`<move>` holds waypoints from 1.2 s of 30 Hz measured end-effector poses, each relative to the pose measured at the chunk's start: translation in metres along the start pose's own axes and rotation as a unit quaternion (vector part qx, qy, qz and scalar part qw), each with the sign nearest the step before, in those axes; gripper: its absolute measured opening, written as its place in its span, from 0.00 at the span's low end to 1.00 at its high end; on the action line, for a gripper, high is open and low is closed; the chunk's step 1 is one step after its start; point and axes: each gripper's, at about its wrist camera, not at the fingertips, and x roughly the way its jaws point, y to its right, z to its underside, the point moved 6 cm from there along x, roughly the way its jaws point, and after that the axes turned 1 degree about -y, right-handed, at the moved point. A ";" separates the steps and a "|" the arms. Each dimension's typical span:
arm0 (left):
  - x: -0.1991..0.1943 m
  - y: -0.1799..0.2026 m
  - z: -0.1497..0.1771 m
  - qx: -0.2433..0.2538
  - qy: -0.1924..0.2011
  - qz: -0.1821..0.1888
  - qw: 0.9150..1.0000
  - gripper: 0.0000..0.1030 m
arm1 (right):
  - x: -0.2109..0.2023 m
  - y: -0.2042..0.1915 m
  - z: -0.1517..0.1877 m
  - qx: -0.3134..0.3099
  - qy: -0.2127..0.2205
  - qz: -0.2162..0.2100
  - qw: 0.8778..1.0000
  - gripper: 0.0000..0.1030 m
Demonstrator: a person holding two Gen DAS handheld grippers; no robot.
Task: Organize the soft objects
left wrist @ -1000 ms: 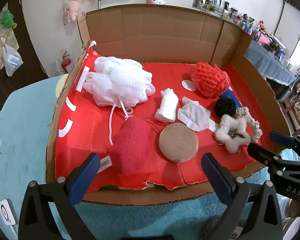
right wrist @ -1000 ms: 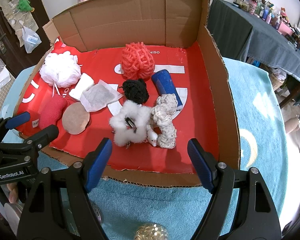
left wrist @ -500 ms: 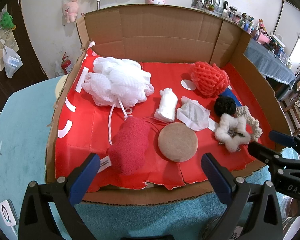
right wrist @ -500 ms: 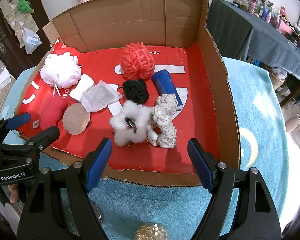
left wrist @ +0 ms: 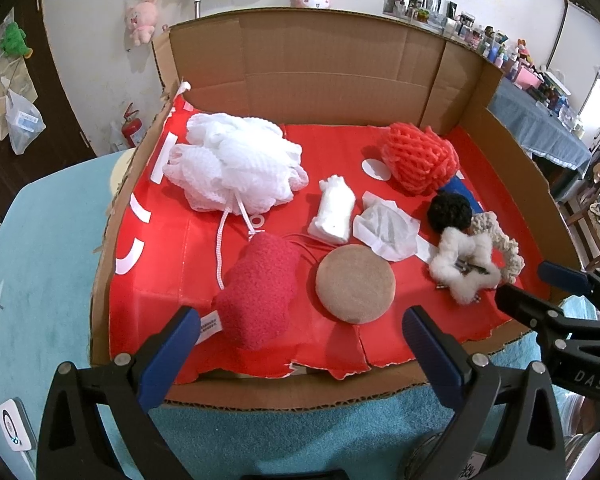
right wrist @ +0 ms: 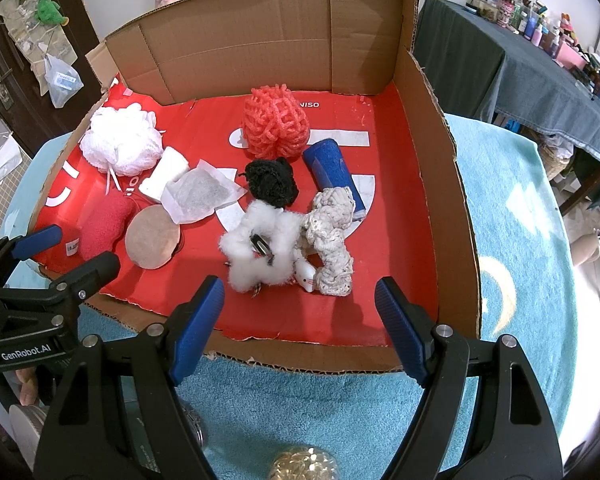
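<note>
An open cardboard box (left wrist: 320,80) with a red floor holds several soft things. A white mesh pouf (left wrist: 232,168) lies back left, a red plush sponge (left wrist: 260,292) and a tan round pad (left wrist: 354,284) at the front, and a coral net ball (left wrist: 416,160) back right. A white fluffy star clip (right wrist: 260,248), a cream scrunchie (right wrist: 332,240), a black pouf (right wrist: 272,184) and a blue roll (right wrist: 332,168) lie together. My left gripper (left wrist: 300,340) is open at the box's front edge. My right gripper (right wrist: 300,316) is open before the star clip.
A white folded cloth (left wrist: 334,212) and a white sachet (left wrist: 386,228) lie mid-box. The box stands on a teal towel-covered table (right wrist: 512,240). A gold mesh ball (right wrist: 304,466) lies on the towel below the right gripper. A cluttered dark table (right wrist: 520,60) stands behind.
Both grippers have stayed open and almost still; the views have barely shifted. Nothing in the box has moved.
</note>
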 end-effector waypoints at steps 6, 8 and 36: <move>0.000 0.000 0.000 -0.003 0.000 0.001 1.000 1.00 | 0.001 0.000 0.000 0.000 -0.001 -0.001 1.000 0.75; -0.002 0.000 0.000 -0.004 0.007 0.006 1.000 1.00 | 0.001 -0.001 0.000 -0.002 -0.002 -0.001 1.000 0.75; -0.188 0.008 0.115 0.009 0.256 0.029 0.966 1.00 | -0.185 -0.036 0.110 -0.056 0.234 0.015 0.970 0.90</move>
